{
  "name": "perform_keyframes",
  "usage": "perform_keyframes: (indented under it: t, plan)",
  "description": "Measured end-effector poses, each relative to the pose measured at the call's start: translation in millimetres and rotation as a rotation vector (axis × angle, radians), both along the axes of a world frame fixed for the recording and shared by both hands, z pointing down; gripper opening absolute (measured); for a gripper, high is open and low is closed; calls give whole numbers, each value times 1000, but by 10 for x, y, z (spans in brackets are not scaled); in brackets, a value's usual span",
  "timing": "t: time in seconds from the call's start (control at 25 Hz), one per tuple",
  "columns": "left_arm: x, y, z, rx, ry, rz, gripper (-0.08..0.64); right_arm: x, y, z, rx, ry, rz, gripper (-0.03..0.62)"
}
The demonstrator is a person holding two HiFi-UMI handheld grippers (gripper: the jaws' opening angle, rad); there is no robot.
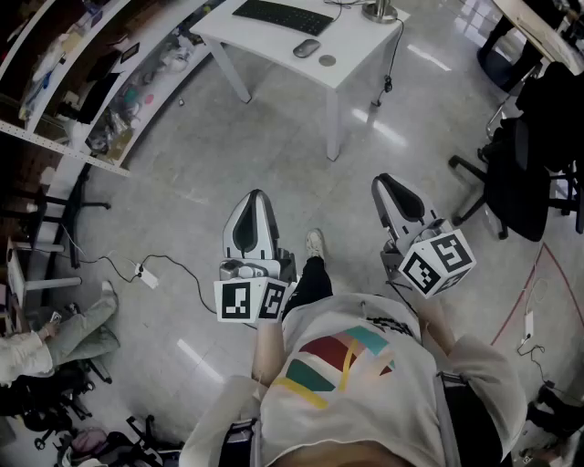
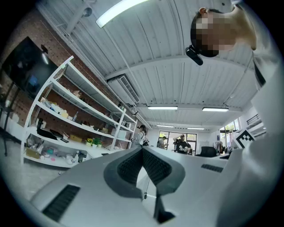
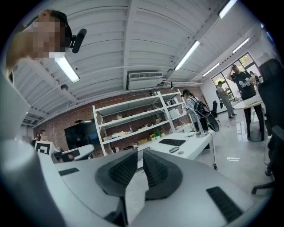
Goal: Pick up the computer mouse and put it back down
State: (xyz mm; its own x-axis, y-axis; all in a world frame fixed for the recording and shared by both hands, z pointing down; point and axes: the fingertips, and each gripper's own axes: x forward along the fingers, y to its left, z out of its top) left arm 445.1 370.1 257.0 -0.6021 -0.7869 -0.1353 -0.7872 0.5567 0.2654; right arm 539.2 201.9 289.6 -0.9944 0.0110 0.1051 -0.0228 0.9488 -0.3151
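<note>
The grey computer mouse (image 1: 307,47) lies on a white table (image 1: 351,64) at the top of the head view, to the right of a black keyboard (image 1: 283,16). In the right gripper view the mouse (image 3: 174,149) is small and far off on the same table (image 3: 197,148). Both grippers hang over the floor, well short of the table. The left gripper (image 1: 256,195) has its jaws together with nothing between them, as the left gripper view (image 2: 142,148) also shows. The right gripper (image 1: 383,181) (image 3: 140,150) is likewise shut and empty.
A lamp base (image 1: 380,11) and a round coaster (image 1: 328,61) share the table. Loaded shelves (image 1: 100,82) line the left wall. Black office chairs (image 1: 520,173) stand at the right. A power strip with cable (image 1: 146,274) lies on the floor. A seated person (image 1: 55,337) is lower left.
</note>
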Motion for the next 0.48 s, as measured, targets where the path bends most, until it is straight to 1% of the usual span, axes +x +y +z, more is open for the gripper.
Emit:
perform_keyframes:
  t: [0.16, 0.28, 0.4, 0.48]
  plan:
    - [-883, -65, -89, 4, -9, 0, 44, -880, -32, -101, 42, 10, 3, 46]
    - [-1518, -101, -177, 13, -22, -5, 44, -1444, -68, -169, 54, 6, 17, 46]
    - [-1990, -225, -172, 7, -32, 2, 44, -1870, -162, -165, 62, 9, 17, 46]
    - [-2212, -335, -95, 5, -19, 5, 44, -2093, -270, -62, 43, 37, 13, 46]
